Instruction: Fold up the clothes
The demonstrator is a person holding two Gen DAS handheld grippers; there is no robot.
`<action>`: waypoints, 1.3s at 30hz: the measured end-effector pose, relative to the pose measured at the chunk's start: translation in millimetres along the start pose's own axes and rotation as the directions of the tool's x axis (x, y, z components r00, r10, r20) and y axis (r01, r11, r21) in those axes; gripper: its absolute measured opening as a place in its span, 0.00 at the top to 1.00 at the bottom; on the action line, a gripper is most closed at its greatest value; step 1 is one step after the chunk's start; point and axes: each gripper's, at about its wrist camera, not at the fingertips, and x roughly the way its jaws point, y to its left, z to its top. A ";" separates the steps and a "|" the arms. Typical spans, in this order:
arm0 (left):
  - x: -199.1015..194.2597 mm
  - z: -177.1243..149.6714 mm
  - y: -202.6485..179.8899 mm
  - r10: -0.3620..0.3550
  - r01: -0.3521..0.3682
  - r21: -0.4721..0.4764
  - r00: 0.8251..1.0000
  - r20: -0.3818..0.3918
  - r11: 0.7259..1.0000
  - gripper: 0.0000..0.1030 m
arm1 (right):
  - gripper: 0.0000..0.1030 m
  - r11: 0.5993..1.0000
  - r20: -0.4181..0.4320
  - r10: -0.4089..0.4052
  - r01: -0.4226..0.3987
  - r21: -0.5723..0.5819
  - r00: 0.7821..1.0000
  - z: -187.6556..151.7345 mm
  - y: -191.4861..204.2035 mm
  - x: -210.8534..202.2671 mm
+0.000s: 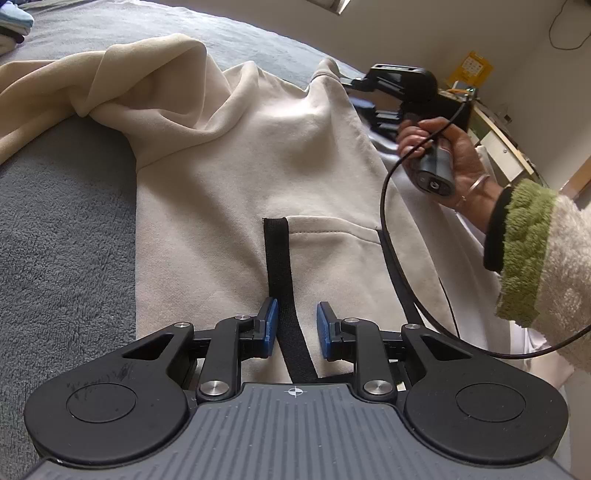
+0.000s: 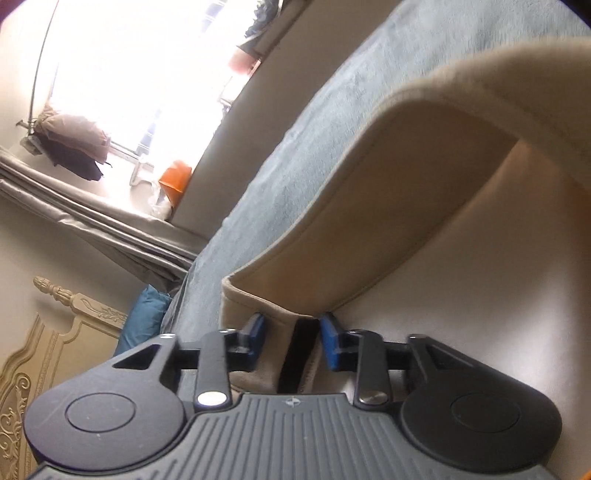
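A cream hoodie (image 1: 229, 177) lies front up on a grey blanket (image 1: 66, 240), its hood (image 1: 147, 81) bunched at the far left. My left gripper (image 1: 297, 326) rests over the hem end with its blue pads apart. The black pocket trim (image 1: 279, 258) runs flat between them, unpinched. At the far right corner a person's hand (image 1: 450, 147) holds my right gripper (image 1: 356, 94), where the fabric peaks upward. In the right wrist view my right gripper (image 2: 291, 328) is shut on a bunched fold of the hoodie (image 2: 369, 221) with a black strip (image 2: 299, 350) in it.
Folded clothes (image 1: 13, 22) sit at the bed's far left corner. A black cable (image 1: 386, 206) loops over the hoodie's right side beside a fleecy sleeve (image 1: 535, 240). A desk (image 1: 498, 140) stands beyond. A carved headboard (image 2: 44, 350), blue pillow (image 2: 144, 321) and curtain (image 2: 110, 229) border the bed.
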 end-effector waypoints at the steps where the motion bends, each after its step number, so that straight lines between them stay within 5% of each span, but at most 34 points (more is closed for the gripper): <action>1: -0.2 -0.3 0.3 0.000 0.000 0.001 1.000 0.001 1.000 0.78 | 0.80 0.999 0.006 -0.003 0.003 -0.035 1.000 1.2 4.7 -4.2; 5: -0.5 -1.3 1.7 0.000 0.000 -0.003 1.000 0.002 1.000 0.78 | 0.85 0.961 0.058 -0.091 0.103 -0.256 0.994 8.1 42.7 -19.0; 8: -0.9 -1.9 2.5 -0.002 0.002 -0.008 1.000 0.002 1.000 0.78 | 0.86 0.811 0.144 -0.198 0.245 -0.531 0.970 -4.7 91.7 -23.4; 10: -0.8 -2.4 3.2 -0.004 0.004 -0.010 1.000 0.002 1.000 0.78 | 0.87 0.594 0.233 -0.273 0.354 -0.723 0.934 -26.8 126.7 -15.6; 13: -0.4 -2.7 4.2 -0.006 0.006 -0.009 1.000 0.001 1.000 0.78 | 0.87 0.138 0.370 -0.355 0.439 -0.888 0.859 -74.7 157.1 20.6; 15: -1.1 -2.3 4.5 -0.008 0.008 -0.010 1.000 0.000 1.000 0.78 | 0.87 -0.123 0.448 -0.407 0.438 -0.891 0.796 -103.1 151.5 55.1; 18: -1.6 -1.8 4.3 -0.011 0.011 -0.012 1.000 0.000 1.000 0.78 | 0.86 -0.278 0.486 -0.515 0.399 -0.874 0.706 -122.1 119.7 94.2; 20: -2.1 -2.3 4.7 -0.013 0.013 -0.017 1.000 0.000 1.000 0.78 | 0.84 -0.270 0.482 -0.561 0.402 -0.875 0.673 -120.6 101.7 106.9; 24: -2.8 -2.8 5.9 -0.020 0.020 -0.029 1.000 0.001 0.999 0.78 | 0.61 -0.213 0.512 -0.559 0.484 -0.849 0.652 -104.7 116.4 93.2; 28: -4.2 -2.1 10.4 -0.034 0.034 -0.053 0.999 -0.002 0.998 0.78 | 0.61 -0.005 0.453 -0.602 0.564 -0.826 0.658 -61.6 134.6 61.5; 29: -4.3 -1.8 11.4 -0.038 0.038 -0.056 0.999 -0.002 0.998 0.78 | 0.61 0.073 0.426 -0.601 0.578 -0.813 0.676 -50.8 140.3 51.6; 33: -5.5 -1.6 13.5 -0.049 0.049 -0.063 0.999 -0.002 0.997 0.78 | 0.63 0.439 0.204 -0.540 0.480 -0.759 0.816 -18.8 162.0 25.7; 36: -6.9 -1.3 13.7 -0.050 0.050 -0.062 0.999 0.000 0.997 0.78 | 0.64 0.590 0.016 -0.485 0.340 -0.732 0.875 -18.9 169.1 39.6; 39: -7.3 -1.5 13.1 -0.051 0.051 -0.062 0.999 0.002 0.997 0.78 | 0.64 0.685 -0.140 -0.463 0.254 -0.683 0.875 -30.0 166.9 57.7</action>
